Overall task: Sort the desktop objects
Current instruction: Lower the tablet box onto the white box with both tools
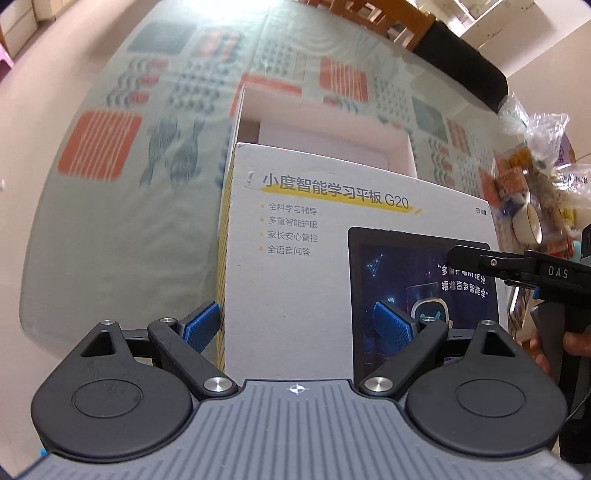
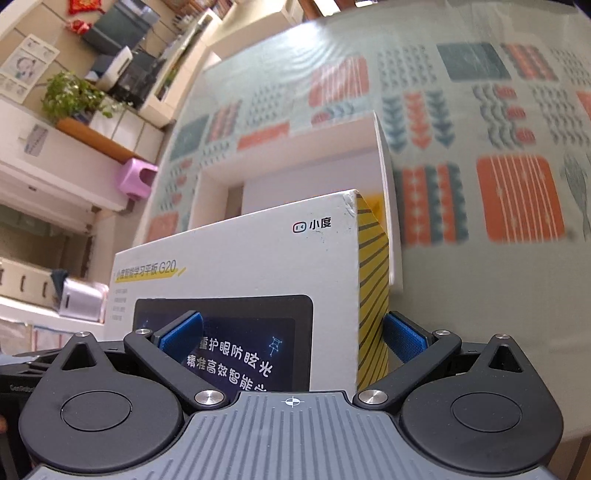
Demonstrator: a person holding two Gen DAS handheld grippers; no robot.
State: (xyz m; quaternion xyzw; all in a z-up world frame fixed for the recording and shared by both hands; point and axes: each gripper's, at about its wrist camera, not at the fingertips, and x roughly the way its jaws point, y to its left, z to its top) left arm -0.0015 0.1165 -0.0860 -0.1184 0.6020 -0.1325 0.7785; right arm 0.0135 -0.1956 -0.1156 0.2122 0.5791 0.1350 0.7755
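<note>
A white box lid [image 1: 314, 266] printed with a tablet picture and a yellow striped side is held tilted over the open white box base [image 1: 332, 122] on the patterned tablecloth. My left gripper [image 1: 299, 325] straddles the lid's left near corner, one blue pad at the striped side and one over the top face. My right gripper [image 2: 291, 339] straddles the lid [image 2: 258, 258] at its right near corner the same way; the base [image 2: 306, 155] lies behind. The right gripper also shows in the left wrist view [image 1: 517, 269]. Both are shut on the lid.
A pile of clear plastic bags and small items [image 1: 535, 184] lies at the table's right edge. Wooden chairs [image 1: 376, 18] stand at the far side. A pink stool [image 2: 135, 179] and cabinets [image 2: 74, 147] stand off the table's left side.
</note>
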